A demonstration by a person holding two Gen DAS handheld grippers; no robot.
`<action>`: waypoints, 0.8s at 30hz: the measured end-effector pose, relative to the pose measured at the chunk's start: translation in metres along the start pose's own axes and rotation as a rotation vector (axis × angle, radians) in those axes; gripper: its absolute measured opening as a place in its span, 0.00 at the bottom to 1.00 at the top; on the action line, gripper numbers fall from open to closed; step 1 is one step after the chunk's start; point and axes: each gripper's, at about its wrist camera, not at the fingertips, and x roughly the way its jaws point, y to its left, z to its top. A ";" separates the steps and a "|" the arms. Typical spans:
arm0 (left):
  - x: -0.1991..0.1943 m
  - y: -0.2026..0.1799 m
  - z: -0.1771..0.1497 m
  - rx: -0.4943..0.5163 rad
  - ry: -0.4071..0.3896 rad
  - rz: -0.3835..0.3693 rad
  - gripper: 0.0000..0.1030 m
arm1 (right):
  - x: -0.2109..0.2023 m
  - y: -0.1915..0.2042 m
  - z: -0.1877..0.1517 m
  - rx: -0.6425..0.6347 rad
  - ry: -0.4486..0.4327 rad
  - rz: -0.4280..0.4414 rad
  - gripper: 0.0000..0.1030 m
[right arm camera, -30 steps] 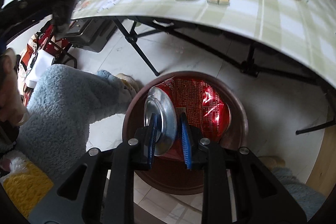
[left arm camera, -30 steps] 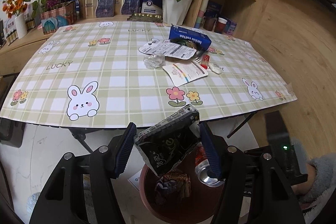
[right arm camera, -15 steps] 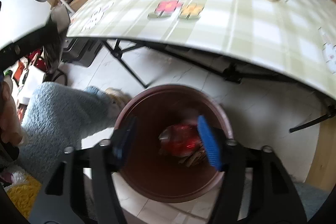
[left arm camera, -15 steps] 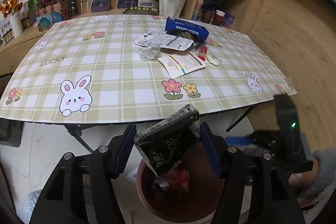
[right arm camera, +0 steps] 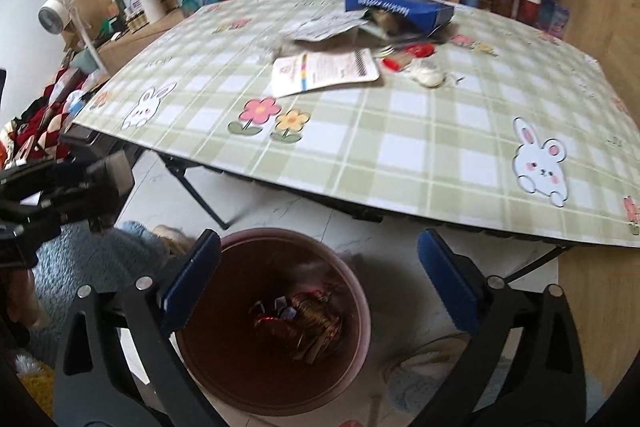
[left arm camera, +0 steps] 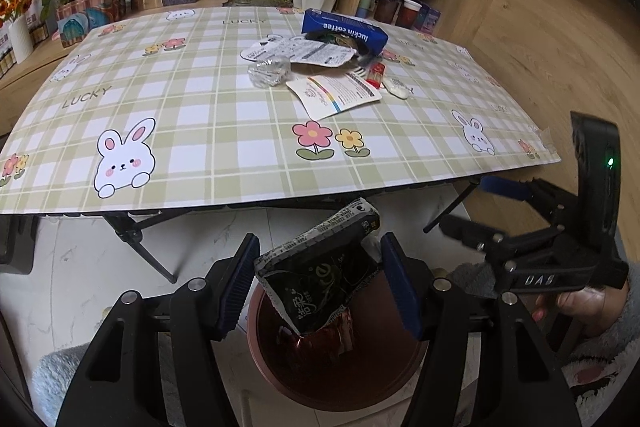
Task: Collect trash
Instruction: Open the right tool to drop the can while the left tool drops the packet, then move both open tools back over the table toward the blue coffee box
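Observation:
My left gripper [left arm camera: 320, 279] is shut on a black snack wrapper [left arm camera: 320, 271] and holds it above the brown round bin [left arm camera: 280, 367] on the floor. My right gripper [right arm camera: 320, 283] is open and empty above the same bin [right arm camera: 356, 327], which holds a crushed red can [right arm camera: 298, 319] and wrappers. It also shows at the right of the left wrist view [left arm camera: 500, 187]. On the checked table lie a white leaflet [left arm camera: 336, 95], a blue coffee box [left arm camera: 344, 31], a crumpled clear wrapper [left arm camera: 268, 71] and a red packet [left arm camera: 376, 73].
The folding table [left arm camera: 200, 155] overhangs the bin, with its legs [left arm camera: 140, 247] close by. Boxes, flower vases and wooden shelves stand behind the table. My blue fleece sleeve [right arm camera: 100, 259] is left of the bin.
My right gripper opened and dropped the red can into the bin, then rose and tilted up toward the table. My left gripper kept the black wrapper over the bin.

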 end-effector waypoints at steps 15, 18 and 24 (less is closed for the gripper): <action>0.011 -0.003 -0.003 -0.004 0.037 -0.022 0.79 | -0.006 -0.009 0.000 0.039 -0.029 -0.034 0.94; 0.008 0.003 -0.001 -0.031 0.020 -0.012 0.82 | -0.006 -0.009 -0.001 0.038 -0.028 -0.036 0.94; 0.003 0.016 0.004 -0.076 -0.008 0.010 0.83 | -0.005 -0.010 -0.001 0.041 -0.028 -0.042 0.94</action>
